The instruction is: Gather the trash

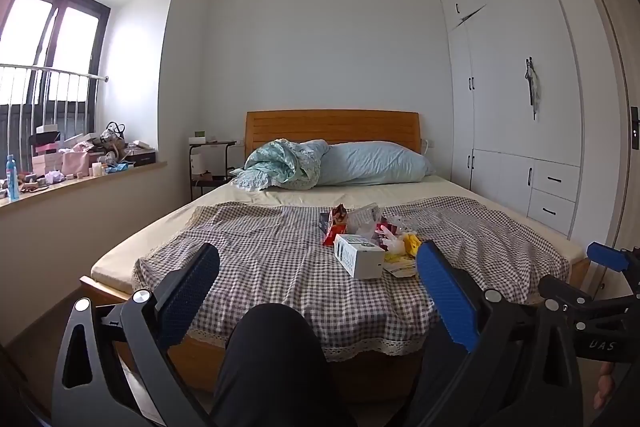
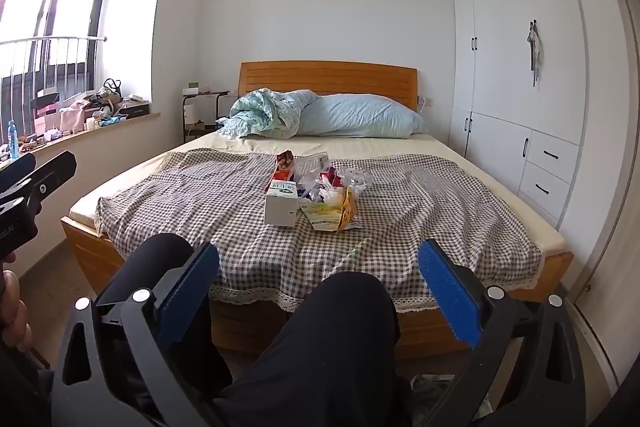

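Both wrist views look from the foot of the bed (image 1: 280,259) toward the headboard (image 2: 328,79), tilted slightly down, well back from the mattress. The left sits lower and further left. Both share the bed, window (image 1: 52,39) and wardrobe (image 2: 520,67).

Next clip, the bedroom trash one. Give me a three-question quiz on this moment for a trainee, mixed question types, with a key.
1. True or false: the left gripper holds the white box.
2. The trash pile lies on: A) the windowsill B) the checked cloth C) the pillow
3. Fill in: both grippers' jaws stand ___.

Key: 1 false; 2 B; 3 open. The right gripper is empty too.
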